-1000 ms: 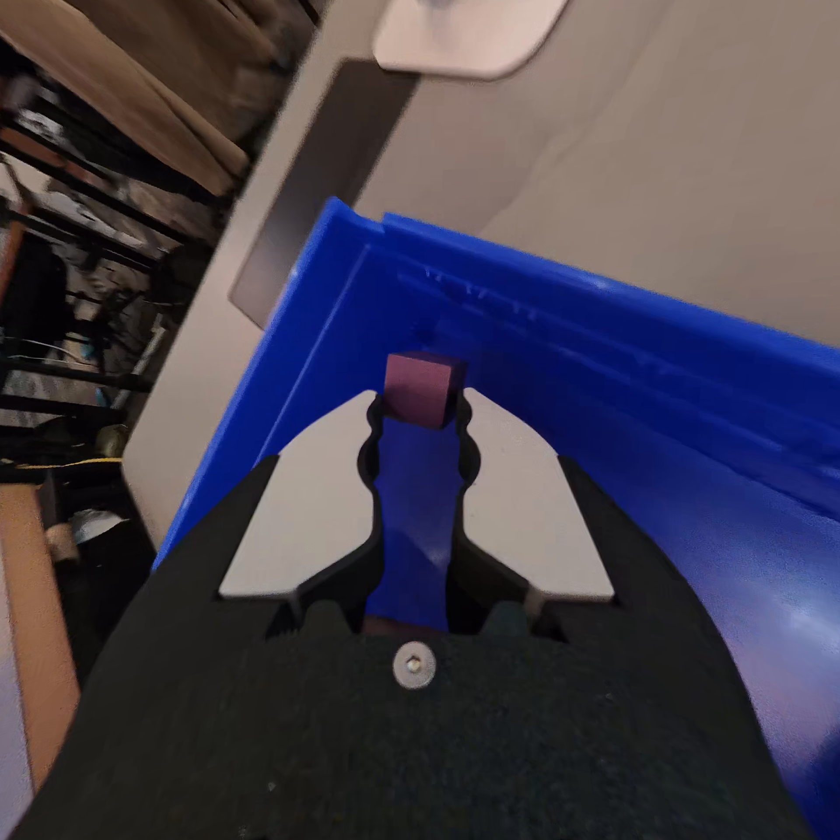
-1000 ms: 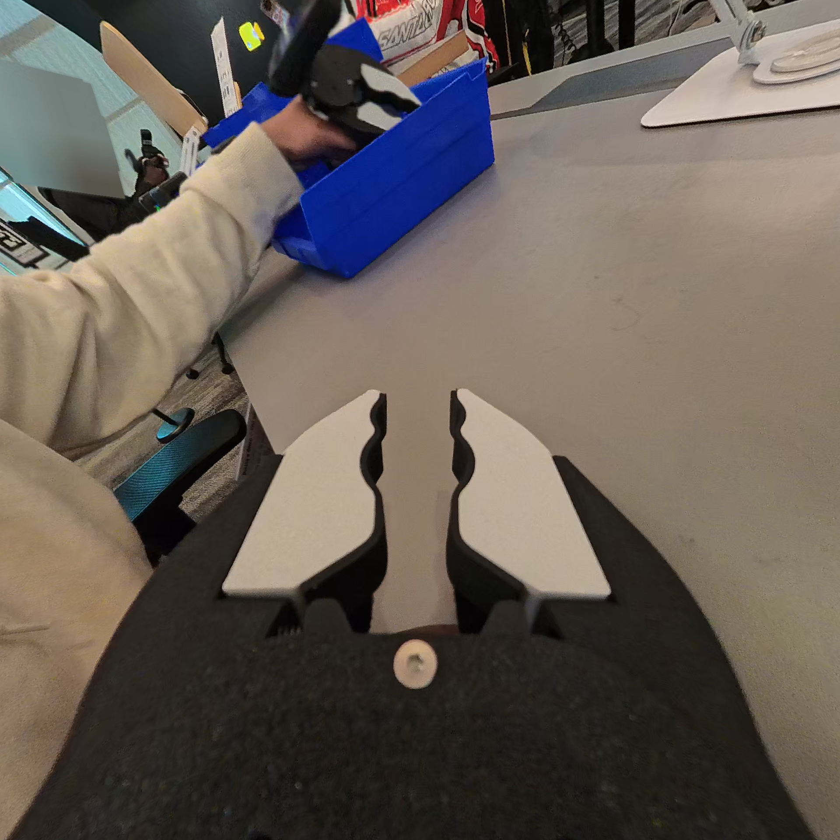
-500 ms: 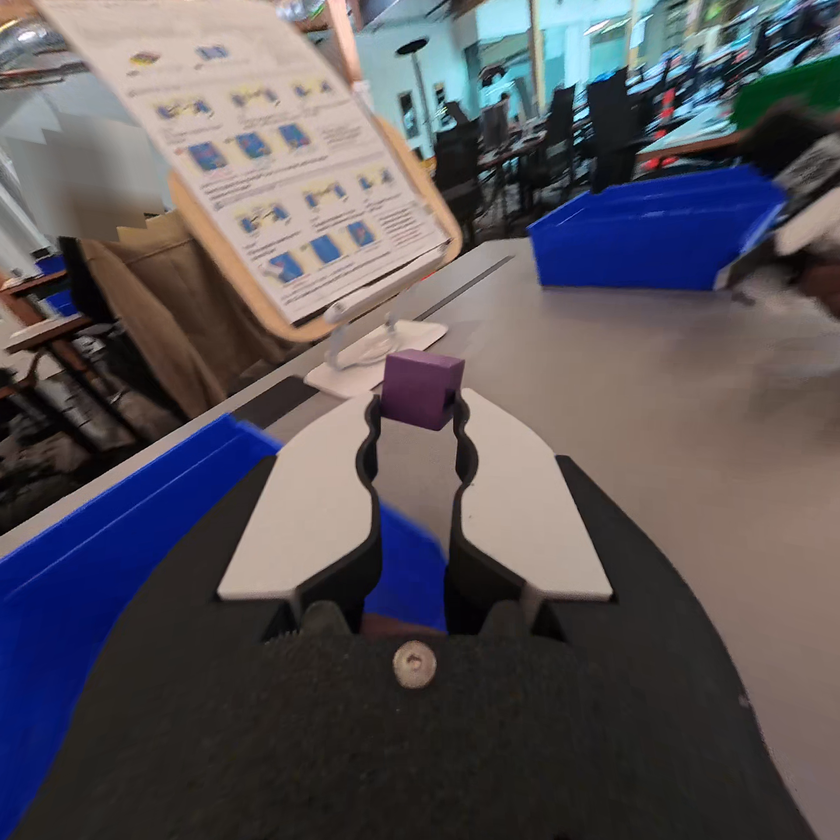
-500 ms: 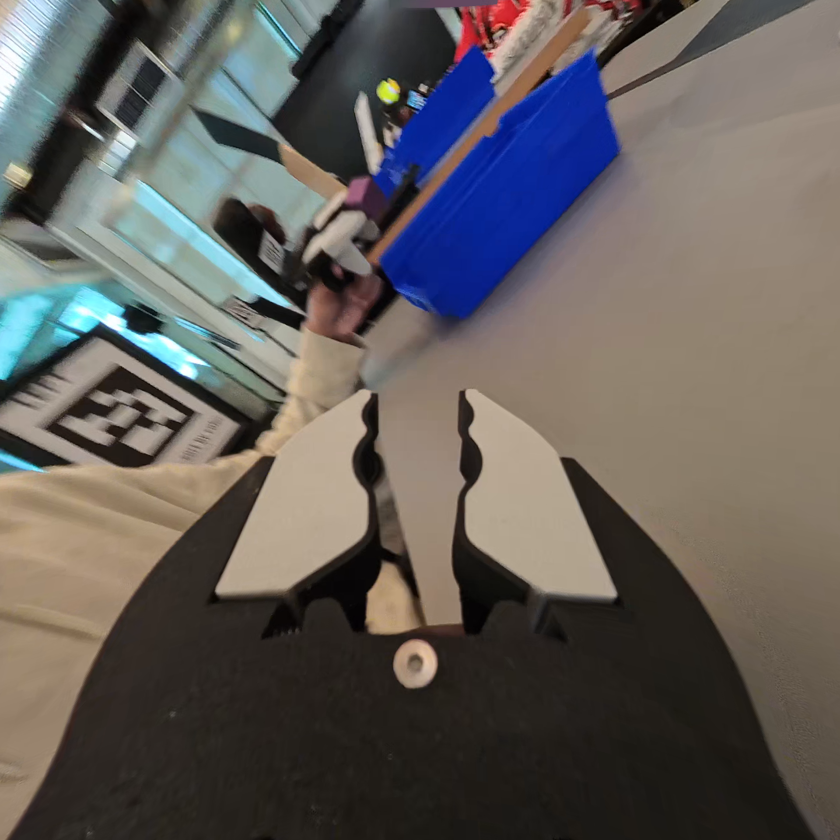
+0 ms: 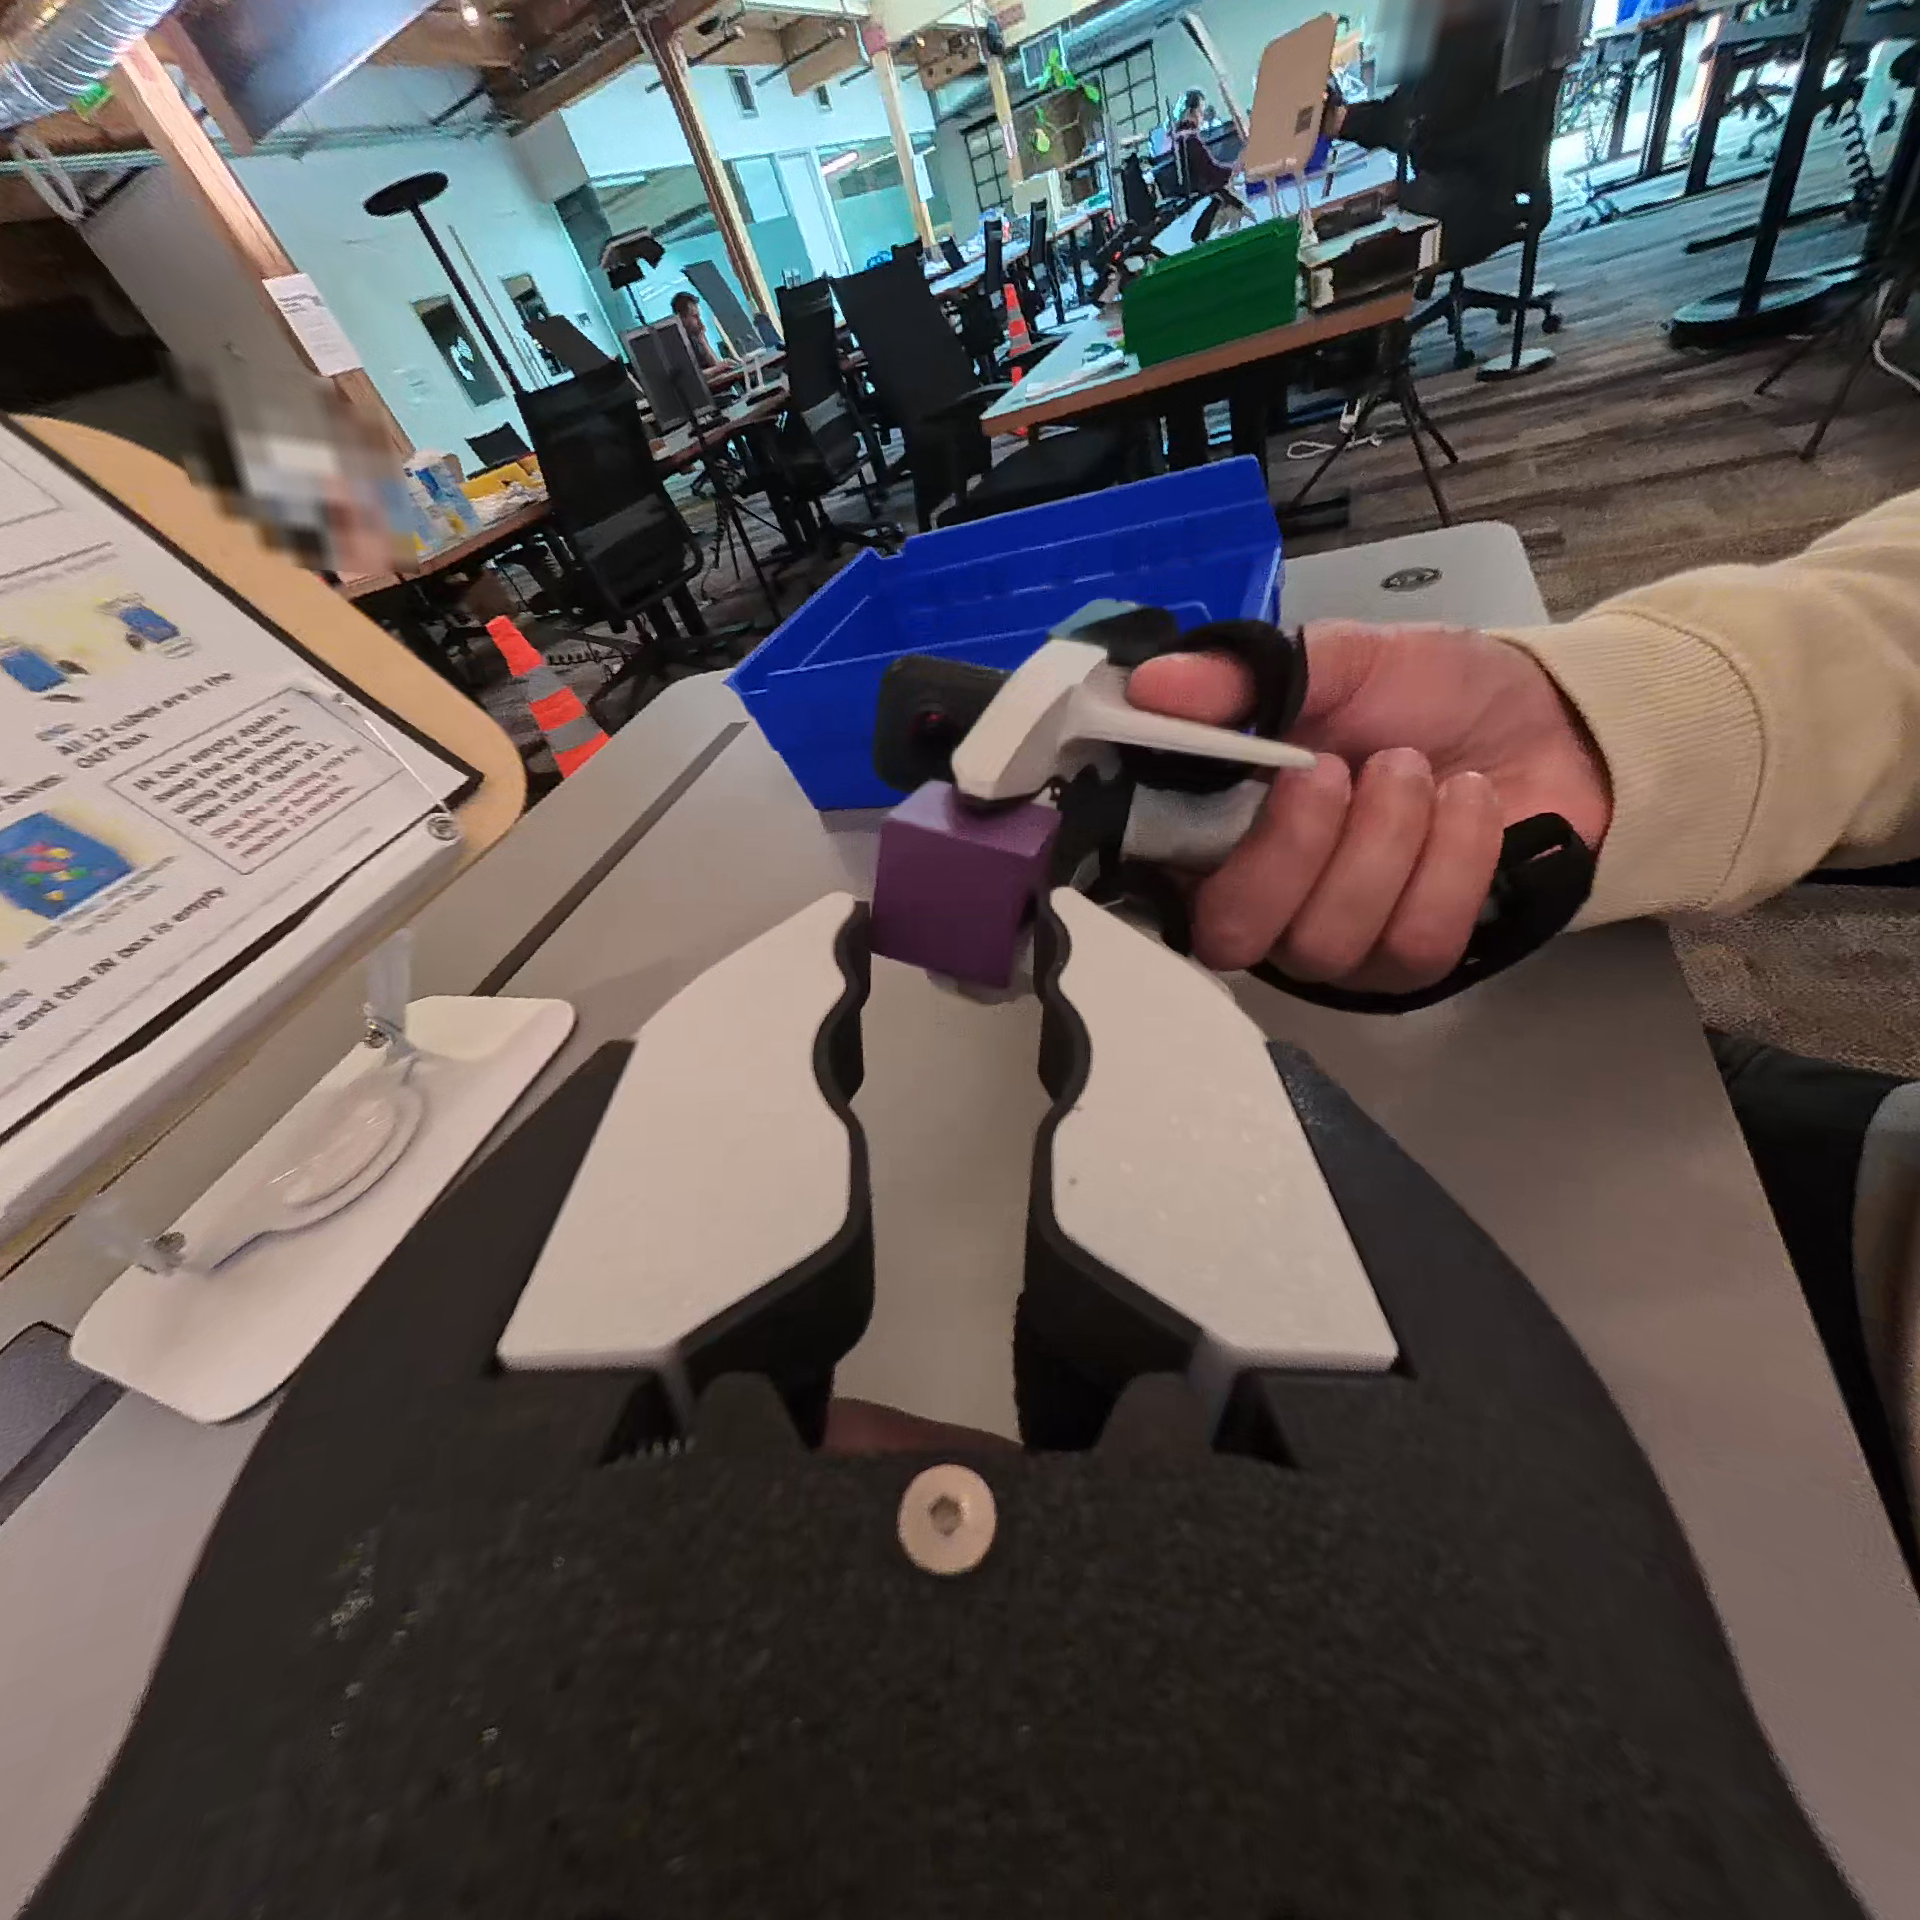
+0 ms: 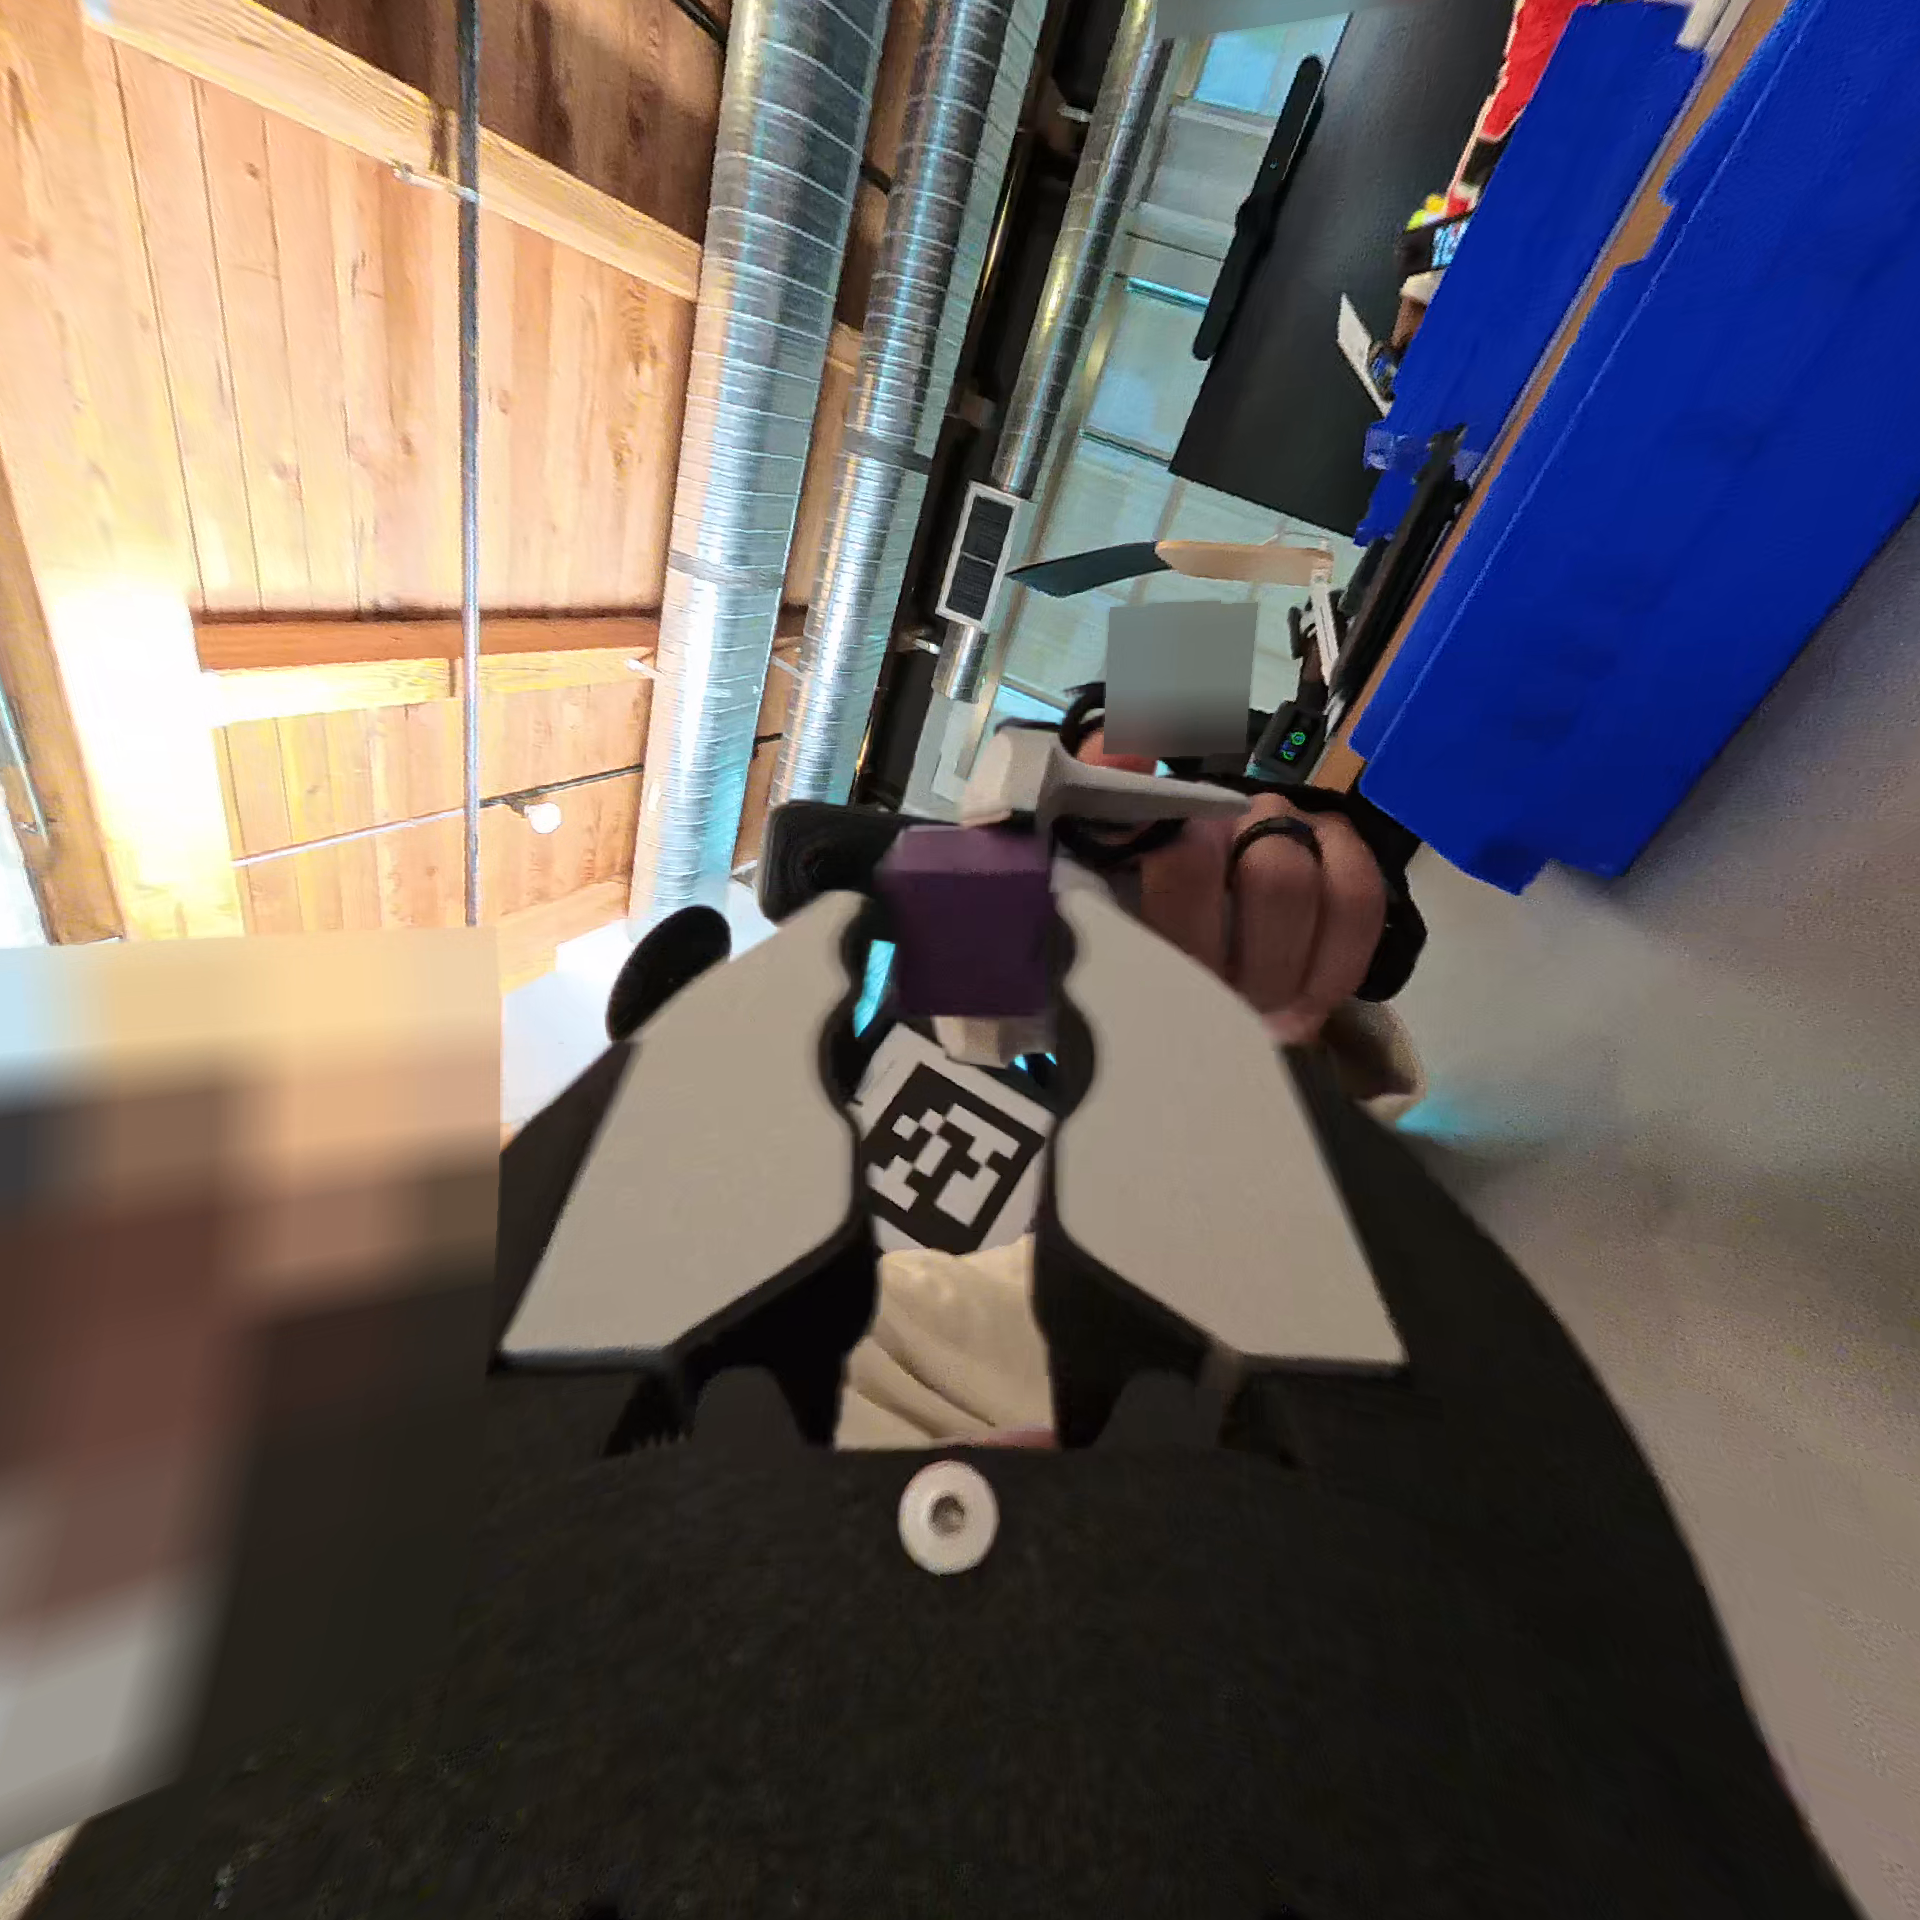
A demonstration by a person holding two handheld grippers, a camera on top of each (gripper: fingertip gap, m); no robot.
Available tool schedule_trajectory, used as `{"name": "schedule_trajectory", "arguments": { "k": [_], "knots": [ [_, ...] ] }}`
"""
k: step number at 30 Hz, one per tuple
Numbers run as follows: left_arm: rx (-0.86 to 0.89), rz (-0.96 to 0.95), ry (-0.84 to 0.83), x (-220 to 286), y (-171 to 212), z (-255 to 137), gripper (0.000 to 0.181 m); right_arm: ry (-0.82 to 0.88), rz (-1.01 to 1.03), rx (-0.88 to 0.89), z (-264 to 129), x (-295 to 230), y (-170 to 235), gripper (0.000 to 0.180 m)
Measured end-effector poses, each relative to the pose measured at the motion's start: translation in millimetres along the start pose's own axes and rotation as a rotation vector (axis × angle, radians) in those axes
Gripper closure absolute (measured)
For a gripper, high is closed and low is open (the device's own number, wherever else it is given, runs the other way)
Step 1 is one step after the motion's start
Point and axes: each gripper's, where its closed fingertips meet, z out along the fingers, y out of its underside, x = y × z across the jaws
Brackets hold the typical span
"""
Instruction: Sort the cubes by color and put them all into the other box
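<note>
Purple cube: a small matte purple block point(image 5: 958, 900), held in the air above the grey tabletop point(image 5: 1455, 1195), in neither box.
Left tongs: the left gripper point(image 5: 951, 920), black body with pale grey finger plates, is closed on the purple cube, which is pinched between its two tips.
Right tongs: the right gripper point(image 6: 961, 940) has the same cube between its tips, and the block fills the gap from side to side. Whether it presses on the cube or only brackets it, I cannot tell.
Crossing: seen from the left wrist, the right gripper's white fingers point(image 5: 1039, 727) lie over the top of the cube and just under it, so the two pairs of tips meet the block on different faces.
Right hand: a hand point(image 5: 1382, 821) in a cream knitted sleeve point(image 5: 1714, 707) holds the right gripper's handle, with a black strap round the wrist.
Left hand: the hand point(image 6: 1283, 914) behind the cube in the right wrist view is wrapped round the left gripper's handle (this view is tilted hard sideways).
Far box: a blue plastic bin point(image 5: 1081, 514) stands on the table beyond the cube, near the far edge. Its contents cannot be seen from here.
Near box: another blue plastic bin point(image 6: 1662, 520) fills the upper right of the right wrist view, well apart from the cube.
Board: a printed sheet on a rounded wooden board point(image 5: 208, 779) stands on a clear and white stand at the left of the table.
</note>
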Motion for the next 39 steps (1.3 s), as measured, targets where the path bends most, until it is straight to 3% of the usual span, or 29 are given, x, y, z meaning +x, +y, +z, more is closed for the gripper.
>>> {"name": "schedule_trajectory", "arguments": {
  "k": [4,9,12,15,18,20,27,30,32,35,39],
  "knots": [
    [-0.052,-0.050,0.025,8,11,11,0.149,0.058,-0.087,0.010,-23,8,-3,0.152],
    [-0.002,-0.314,0.036,15,-2,-21,0.128,0.090,-0.164,0.021,-44,-1,4,0.152],
    [-0.131,-0.539,-0.133,10,31,-45,0.127,0.240,-0.383,0.017,-63,-3,19,0.152],
    [-0.232,-0.669,-0.353,9,75,-71,0.120,0.528,-0.700,0.066,-94,1,25,0.152],
    [-0.218,-0.615,-0.535,9,93,-93,0.121,0.828,-0.906,0.165,-133,1,28,0.151],
    [-0.210,-0.569,-0.578,10,93,-98,0.123,0.909,-0.946,0.208,-150,-4,33,0.151],
    [-0.278,-0.356,-0.518,30,85,-82,0.127,1.040,-1.096,0.265,-176,-46,17,0.151],
    [-0.286,-0.342,-0.488,39,84,-75,0.128,1.228,-1.230,0.375,-219,-101,-19,0.151],
    [-0.282,-0.360,-0.465,43,83,-72,0.128,1.378,-1.154,0.354,-259,-114,-47,0.151],
    [-0.260,-0.403,-0.430,45,81,-69,0.129,1.653,-0.862,0.121,-328,-84,-75,0.151],
    [-0.252,-0.453,-0.405,45,82,-71,0.130,1.799,-0.584,-0.159,-373,-35,-88,0.151]
  ]
}}
